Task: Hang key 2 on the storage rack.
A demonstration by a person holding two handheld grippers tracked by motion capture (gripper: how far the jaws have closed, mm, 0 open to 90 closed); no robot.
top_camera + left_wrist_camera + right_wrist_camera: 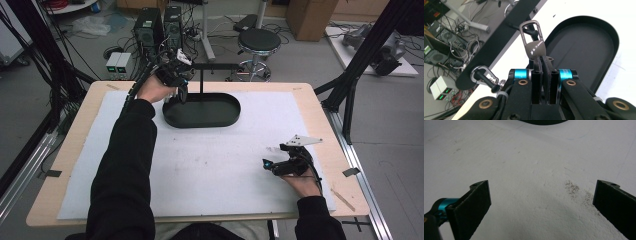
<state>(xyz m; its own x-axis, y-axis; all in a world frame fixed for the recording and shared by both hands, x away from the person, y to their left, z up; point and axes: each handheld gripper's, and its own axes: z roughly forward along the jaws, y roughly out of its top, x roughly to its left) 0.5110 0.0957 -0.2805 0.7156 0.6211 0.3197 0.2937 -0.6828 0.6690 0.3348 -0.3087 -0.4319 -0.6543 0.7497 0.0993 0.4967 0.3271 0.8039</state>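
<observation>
Left gripper view: left gripper [543, 65] pinched tight on a grey clip hook [533, 41], jaws squeezed together on its flat end. Clip's ring looped over a black peg at 12 o'clock, on the black bar [499, 42]. Silver clip [484, 75] hanging on another peg at 9 o'clock. Black oval tray [584, 47] just below, at 2 o'clock.

High view: left gripper [180, 82] up at the tray's [202, 117] 10 o'clock edge. Right gripper [272, 166] resting at 4 o'clock on the white mat [215, 165].

Right gripper view: jaws wide apart, nothing between them.
</observation>
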